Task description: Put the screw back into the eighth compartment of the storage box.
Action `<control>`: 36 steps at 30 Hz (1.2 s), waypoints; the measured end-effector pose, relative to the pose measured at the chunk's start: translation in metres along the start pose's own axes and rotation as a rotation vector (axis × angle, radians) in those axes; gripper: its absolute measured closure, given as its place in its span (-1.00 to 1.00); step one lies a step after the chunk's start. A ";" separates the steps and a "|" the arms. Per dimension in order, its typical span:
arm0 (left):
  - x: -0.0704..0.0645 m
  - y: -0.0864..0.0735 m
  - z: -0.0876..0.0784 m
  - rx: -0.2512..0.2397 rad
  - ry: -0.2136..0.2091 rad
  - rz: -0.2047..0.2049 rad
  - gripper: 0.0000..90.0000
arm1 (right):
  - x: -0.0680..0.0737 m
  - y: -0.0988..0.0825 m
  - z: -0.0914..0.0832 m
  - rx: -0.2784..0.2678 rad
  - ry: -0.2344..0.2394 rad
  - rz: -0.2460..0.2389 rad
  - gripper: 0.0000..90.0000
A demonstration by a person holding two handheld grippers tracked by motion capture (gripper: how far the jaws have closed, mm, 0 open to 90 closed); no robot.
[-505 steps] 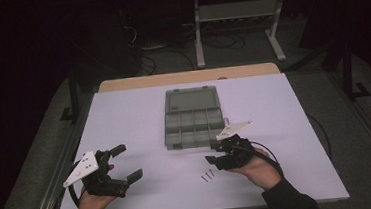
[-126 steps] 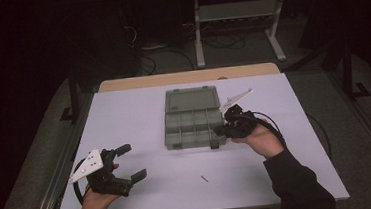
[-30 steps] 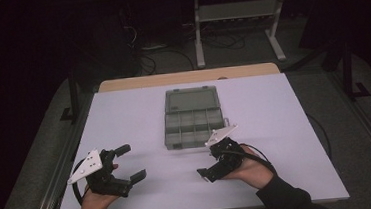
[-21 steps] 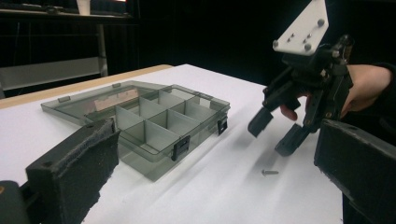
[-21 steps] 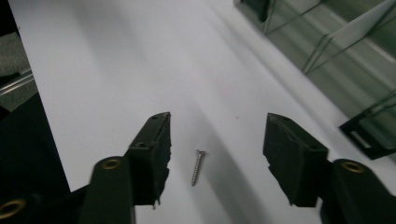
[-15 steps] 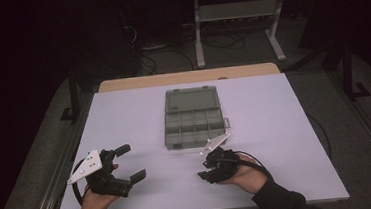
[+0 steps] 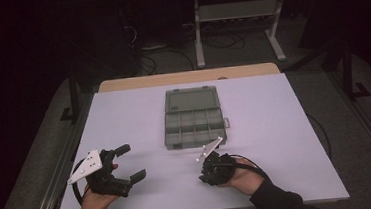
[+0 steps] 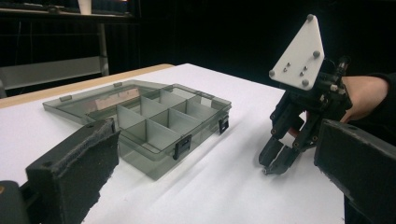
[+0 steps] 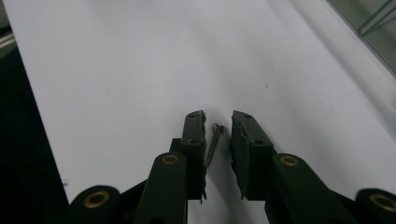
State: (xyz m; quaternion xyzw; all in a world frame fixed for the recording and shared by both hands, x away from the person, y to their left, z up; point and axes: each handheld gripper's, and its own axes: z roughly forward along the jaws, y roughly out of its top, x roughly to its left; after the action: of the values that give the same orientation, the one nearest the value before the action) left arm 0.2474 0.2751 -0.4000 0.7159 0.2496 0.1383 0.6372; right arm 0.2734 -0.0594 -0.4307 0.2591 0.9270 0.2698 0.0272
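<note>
A small brass screw (image 9: 213, 144) lies on the white table (image 7: 275, 127) between the two jaws of my right gripper (image 9: 218, 121). The jaws have just been closing around it and stand narrow. The screw rests against one pad, and a gap still shows to the other. This right gripper (image 7: 205, 175) points down at the table near the front edge, and it appears tips-down in the left gripper view (image 8: 275, 163). My left gripper (image 7: 130, 163) rests at the front left, open and with nothing in it. An open grey compartment box (image 7: 193, 116) lies mid-table.
The box (image 8: 154, 121) has its lid folded back flat and several dividers inside. A wooden strip (image 7: 186, 77) runs along the table's far edge. Behind it are a metal stand (image 7: 236, 15) and cables on the dark floor.
My right gripper has sunk toward the table near the front edge, and its jaws have narrowed around the screw. The left gripper has stayed where it was.
</note>
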 end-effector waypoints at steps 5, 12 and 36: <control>-0.001 0.000 0.001 0.000 -0.002 -0.002 -1.00 | 0.000 0.000 0.000 0.008 -0.017 -0.011 0.80; -0.002 0.000 0.001 0.000 -0.002 -0.004 -1.00 | -0.002 0.000 0.001 0.008 -0.008 -0.007 0.94; -0.002 0.000 0.001 0.007 -0.004 -0.003 -1.00 | -0.015 0.006 -0.040 -0.073 0.034 0.049 0.94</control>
State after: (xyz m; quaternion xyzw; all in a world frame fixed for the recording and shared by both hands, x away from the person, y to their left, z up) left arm 0.2467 0.2730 -0.4005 0.7180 0.2498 0.1350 0.6355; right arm 0.2816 -0.0816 -0.3948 0.2757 0.9103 0.3084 0.0141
